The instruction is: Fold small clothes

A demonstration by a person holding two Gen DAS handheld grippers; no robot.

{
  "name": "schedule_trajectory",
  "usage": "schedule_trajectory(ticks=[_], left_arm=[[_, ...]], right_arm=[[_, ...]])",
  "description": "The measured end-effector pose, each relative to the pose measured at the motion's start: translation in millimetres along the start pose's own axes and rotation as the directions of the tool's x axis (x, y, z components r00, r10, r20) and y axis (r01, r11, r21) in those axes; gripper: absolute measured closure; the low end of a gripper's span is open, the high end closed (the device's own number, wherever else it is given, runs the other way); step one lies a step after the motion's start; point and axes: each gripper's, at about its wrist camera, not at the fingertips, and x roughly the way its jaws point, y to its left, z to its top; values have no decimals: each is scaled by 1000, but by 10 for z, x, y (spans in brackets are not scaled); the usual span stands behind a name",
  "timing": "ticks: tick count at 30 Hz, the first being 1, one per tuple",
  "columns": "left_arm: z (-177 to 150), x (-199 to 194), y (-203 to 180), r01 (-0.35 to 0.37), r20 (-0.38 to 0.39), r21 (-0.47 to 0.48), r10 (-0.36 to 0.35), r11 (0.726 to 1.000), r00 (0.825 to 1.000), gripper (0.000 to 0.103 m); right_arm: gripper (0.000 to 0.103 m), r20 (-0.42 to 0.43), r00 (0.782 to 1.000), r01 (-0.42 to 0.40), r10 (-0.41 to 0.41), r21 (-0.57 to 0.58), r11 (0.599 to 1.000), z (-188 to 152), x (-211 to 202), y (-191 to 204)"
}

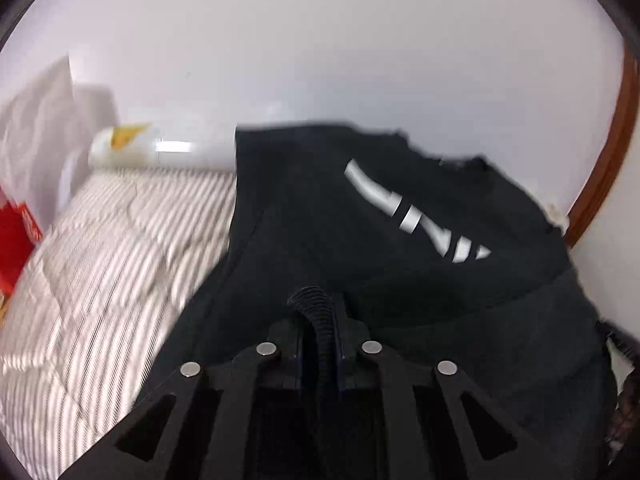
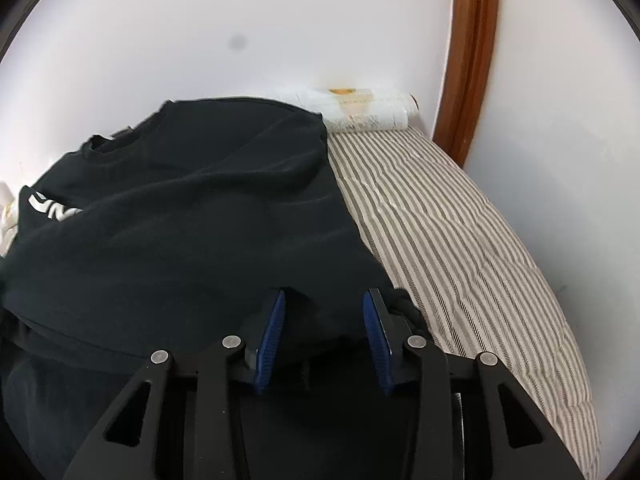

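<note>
Here a ribbed hem of the black T-shirt (image 1: 360,220) is pinched between the closed fingers of the left gripper (image 1: 320,320), while the right gripper (image 2: 324,308) is held open astride an edge, nothing gripped. The shirt is spread on the striped bed (image 2: 460,232). A lopsided fold may be caused if only one side is lifted.
</note>
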Motion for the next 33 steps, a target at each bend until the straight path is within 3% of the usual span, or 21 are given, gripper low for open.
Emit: schedule_trajectory(ticks=[1, 6, 11, 14, 17, 22, 24, 29, 33], left_arm=[[-17, 14, 28, -2, -6, -7, 2, 1000, 1000, 80], [-128, -20, 157, 13, 3, -42, -13, 999, 1000, 40], [-127, -69, 192, 23, 26, -40, -22, 999, 999, 35], [-131, -76, 235, 42, 24, -53, -40, 998, 999, 35], [-115, -62, 229, 52, 26, -63, -51, 997, 998, 35], [-116, -63, 221, 54, 24, -62, -53, 997, 998, 34], [-116, -61, 227, 58, 23, -66, -57, 996, 998, 34], [-114, -71, 214, 60, 26, -63, -58, 996, 998, 33], [-119, -118, 186, 61, 39, -50, -59, 997, 998, 31]], right_arm=[[61, 26, 1000, -12, 12, -3, 1000, 41, -55, -10], [61, 70, 997, -37, 40, -42, 998, 403, -40, 10], [64, 37, 997, -63, 66, -59, 996, 687, 309, 131], [74, -34, 994, -105, 102, -90, 990, 811, 622, 294], [82, -121, 992, -54, 40, -119, 991, 844, 961, 449], [79, -107, 993, 31, -49, -161, 986, 940, 1058, 607], [79, -100, 994, 31, -47, -158, 987, 939, 1027, 609], [78, -55, 997, -56, 50, -108, 993, 795, 576, 460], [64, 6, 995, -104, 104, -51, 993, 560, 52, 264]])
